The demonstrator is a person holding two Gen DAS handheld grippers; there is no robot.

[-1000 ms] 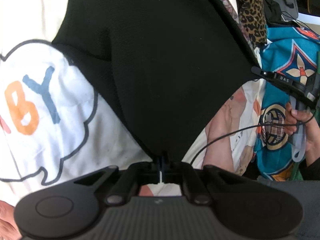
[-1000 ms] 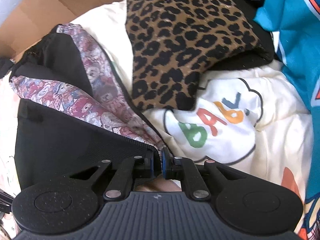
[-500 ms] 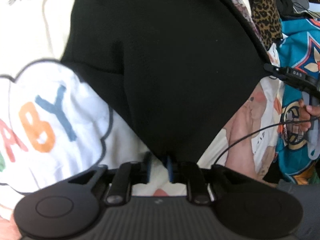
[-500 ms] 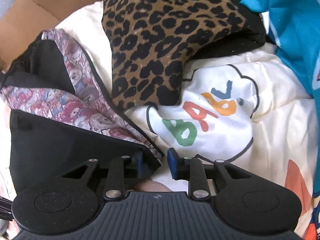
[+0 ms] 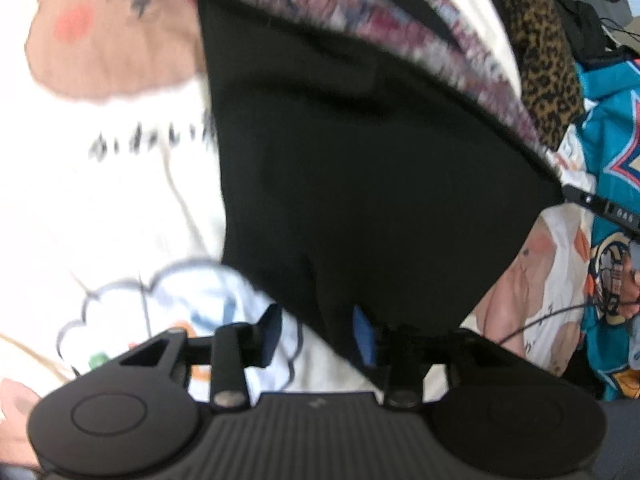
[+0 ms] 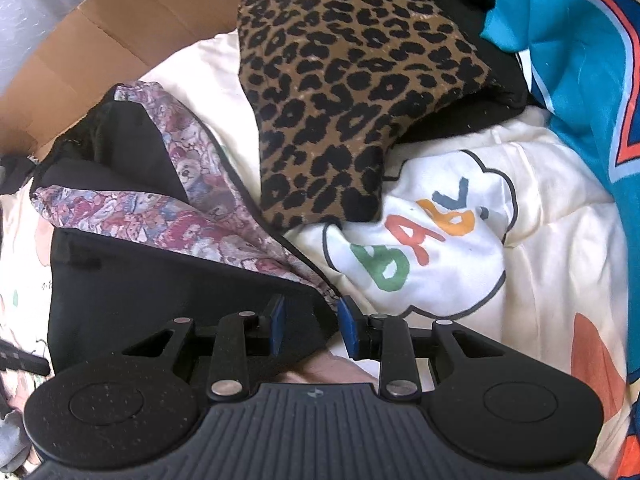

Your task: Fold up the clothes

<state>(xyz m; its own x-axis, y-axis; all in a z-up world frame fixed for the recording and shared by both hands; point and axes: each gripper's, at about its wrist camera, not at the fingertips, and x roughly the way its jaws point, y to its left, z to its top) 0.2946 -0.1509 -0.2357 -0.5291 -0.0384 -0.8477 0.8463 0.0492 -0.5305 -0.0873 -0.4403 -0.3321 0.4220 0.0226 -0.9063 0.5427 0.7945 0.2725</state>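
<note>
- With the black garment lined in a bear-print tapestry fabric (image 6: 160,280) lying doubled over on the cream quilt printed with a "BABY" cloud (image 6: 460,240), looking partway through the fold, by this judgement.
- Lying flat with one lined edge turned back across the black garment's far side, showing a first fold apparently made.
- Spreading wide, the left gripper (image 5: 316,332), blue pads apart, holding nothing, with the black garment's near corner hanging between the jaws.
- Standing open too, the right gripper (image 6: 310,330), clamping nothing, straddling the black garment's lined corner.
- Remaining, as judged: taking fresh hold and bringing the black garment over again into a tighter packet; edges are looking uneven.
- Waiting beyond the black garment: a leopard-print knitted piece (image 6: 352,92) just past its lined edge, and a teal jersey with orange trim (image 6: 580,60) farther off, both seemingly unfolded.
- Sitting behind the black garment's far end, a brown cardboard box flap (image 6: 100,40).
</note>
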